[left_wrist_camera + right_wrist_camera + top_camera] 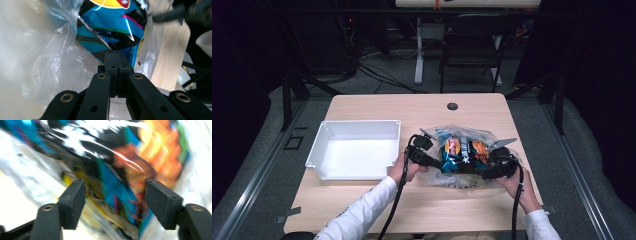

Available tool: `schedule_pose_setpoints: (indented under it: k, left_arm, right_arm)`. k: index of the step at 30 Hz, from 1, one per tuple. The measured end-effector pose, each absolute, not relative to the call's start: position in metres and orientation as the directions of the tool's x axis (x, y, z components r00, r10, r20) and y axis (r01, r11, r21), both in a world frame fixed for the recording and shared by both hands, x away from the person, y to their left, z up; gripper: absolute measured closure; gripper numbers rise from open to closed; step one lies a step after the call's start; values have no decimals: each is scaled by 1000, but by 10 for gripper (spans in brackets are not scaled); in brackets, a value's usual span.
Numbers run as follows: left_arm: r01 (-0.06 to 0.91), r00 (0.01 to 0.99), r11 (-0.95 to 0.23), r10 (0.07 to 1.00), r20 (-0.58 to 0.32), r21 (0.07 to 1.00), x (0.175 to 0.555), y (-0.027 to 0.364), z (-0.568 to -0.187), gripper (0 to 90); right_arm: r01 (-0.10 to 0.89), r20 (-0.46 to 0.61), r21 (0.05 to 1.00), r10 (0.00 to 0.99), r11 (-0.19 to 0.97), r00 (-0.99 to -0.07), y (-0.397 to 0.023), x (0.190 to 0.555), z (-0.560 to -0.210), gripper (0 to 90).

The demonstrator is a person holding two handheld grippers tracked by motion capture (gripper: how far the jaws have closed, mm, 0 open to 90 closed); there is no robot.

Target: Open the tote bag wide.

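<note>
Ideally: keep left gripper (117,56) pinched shut on blue snack packet (112,30) edge, steadying clear plastic bag (472,134) with parted right gripper (115,202).

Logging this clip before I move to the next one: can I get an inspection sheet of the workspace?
Surface: light wooden table with a round cable hole.
Job's things: clear plastic bag of colourful snack packets, right of centre; empty white tray to its left.
Clutter: nothing seen.
Grippers: left gripper shut at the bag's left side, whether it pinches plastic is unclear; right gripper open, jaws apart around the packets, picture blurred.
Cables: one trails from each gripper toward the person; more on the floor behind.
Surroundings: dark room, black chair, desk leg beyond.
</note>
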State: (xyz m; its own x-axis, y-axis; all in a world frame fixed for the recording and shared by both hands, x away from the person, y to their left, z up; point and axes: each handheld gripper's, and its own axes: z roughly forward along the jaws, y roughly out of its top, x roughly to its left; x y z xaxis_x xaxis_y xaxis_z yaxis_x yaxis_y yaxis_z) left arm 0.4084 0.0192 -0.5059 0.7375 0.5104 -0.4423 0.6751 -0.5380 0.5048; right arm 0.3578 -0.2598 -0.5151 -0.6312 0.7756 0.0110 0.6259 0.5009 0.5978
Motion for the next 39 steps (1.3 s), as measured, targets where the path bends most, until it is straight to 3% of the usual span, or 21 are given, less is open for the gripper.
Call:
schedule_pose_setpoints:
  k: [2,3,7,10,14,18,21,29,30,31,35,39]
  left_arm:
    - [674,738,-523,503,-450,521,409,17,-499,900]
    - [671,741,-524,500,-449,525,409,16,-496,900]
    - [653,757,-537,486,-436,535,407,9,-494,900]
    - [657,754,-535,486,-442,532,406,5,-497,900]
    - [680,734,-522,480,-482,516,407,2,-506,900]
    - [698,716,-508,472,-515,505,408,-1,-512,900]
    - [696,717,-516,472,-512,499,408,-2,-513,900]
    - [707,707,-504,484,-516,496,411,4,-516,900]
    - [708,706,-500,484,-517,498,412,6,-517,900]
    - [713,701,-491,484,-524,501,412,7,-517,900]
    - [691,723,-504,495,-482,519,409,7,-517,898]
    - [667,741,-512,530,-412,541,403,9,-512,712]
  right_arm:
    - [550,53,681,716,484,-696,-251,356,-515,305]
    - [555,-43,630,738,543,-673,-245,351,-506,308]
    - [440,-139,661,676,608,-724,-213,344,-495,352]
    - [413,-183,638,649,650,-739,-195,347,-499,356]
    - [369,-190,645,608,669,-771,-184,345,-502,258]
    - [335,-235,598,559,728,-795,-172,342,-513,227]
    - [308,-300,581,550,753,-779,-166,338,-520,301]
    - [278,-298,602,534,748,-792,-167,333,-520,700]
    - [284,-289,598,531,750,-797,-168,335,-520,801]
    - [286,-285,592,527,753,-800,-170,335,-520,841]
    - [299,-263,602,538,740,-801,-172,338,-520,855]
    - [311,-238,621,552,719,-799,-177,339,-513,858]
